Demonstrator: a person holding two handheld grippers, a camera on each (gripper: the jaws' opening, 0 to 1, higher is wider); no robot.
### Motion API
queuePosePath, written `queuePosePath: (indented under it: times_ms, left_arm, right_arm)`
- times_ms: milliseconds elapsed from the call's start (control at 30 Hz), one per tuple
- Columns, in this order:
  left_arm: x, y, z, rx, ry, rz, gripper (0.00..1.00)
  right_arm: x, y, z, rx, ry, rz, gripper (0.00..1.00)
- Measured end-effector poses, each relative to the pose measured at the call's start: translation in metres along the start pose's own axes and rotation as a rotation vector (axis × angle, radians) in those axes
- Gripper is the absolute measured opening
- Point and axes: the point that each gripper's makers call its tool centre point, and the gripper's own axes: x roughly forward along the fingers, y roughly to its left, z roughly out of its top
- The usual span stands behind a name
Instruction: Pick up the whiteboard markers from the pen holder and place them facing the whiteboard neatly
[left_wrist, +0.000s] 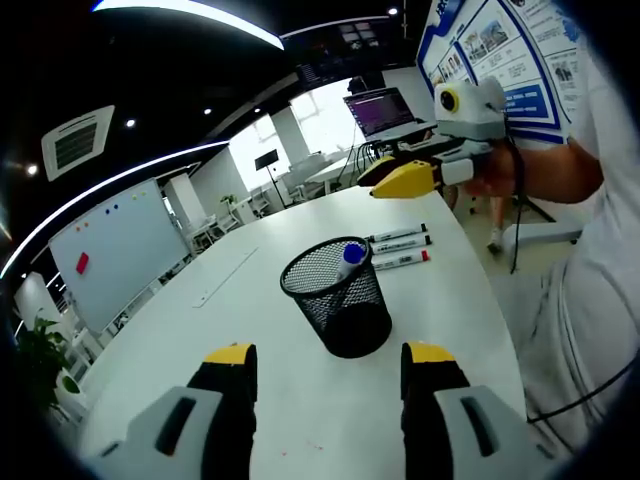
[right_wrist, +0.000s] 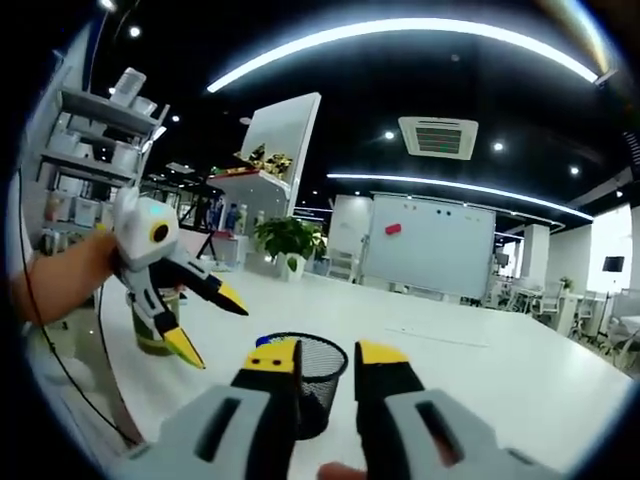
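Markers half sorted: three on the table, one in the mesh holder.

We see the black mesh pen holder (left_wrist: 342, 297) standing upright on the white table (left_wrist: 240, 330), with a single blue-capped marker (left_wrist: 351, 254) leaning inside it. Just beyond it, three whiteboard markers (left_wrist: 400, 247) lie side by side in a tidy row, close together. Our left gripper (left_wrist: 330, 365) has its jaws spread wide and holds nothing, with the holder ahead between them. Our right gripper (right_wrist: 325, 360) shows its jaws close together with a narrow gap, nothing between them; in the left gripper view it hovers above the row of markers. A large whiteboard (right_wrist: 428, 247) stands well beyond the table.
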Motion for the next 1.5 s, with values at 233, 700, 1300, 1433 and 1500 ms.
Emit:
queuePosePath:
  times_ms: [233,700,1300,1433,1500]
  left_arm:
    - [0.000,0.000,0.000,0.001,0.002,-0.002,0.59]
    - [0.000,0.000,0.000,0.000,0.001,-0.004,0.60]
    - [0.000,0.000,-0.001,0.000,0.002,-0.003,0.60]
    - [0.000,0.000,0.000,-0.001,0.000,0.000,0.60]
    - [0.000,0.000,0.000,-0.001,0.000,0.000,0.60]
  right_arm:
    - [0.004,0.009,0.006,0.074,-0.037,0.043,0.21]
    - [0.018,0.035,0.002,-0.012,-0.001,0.117,0.23]
    - [0.033,0.058,-0.005,-0.145,0.015,0.153,0.23]
    - [0.037,0.058,-0.009,-0.157,0.024,0.155,0.23]
    - [0.038,0.059,-0.010,-0.168,0.026,0.152,0.23]
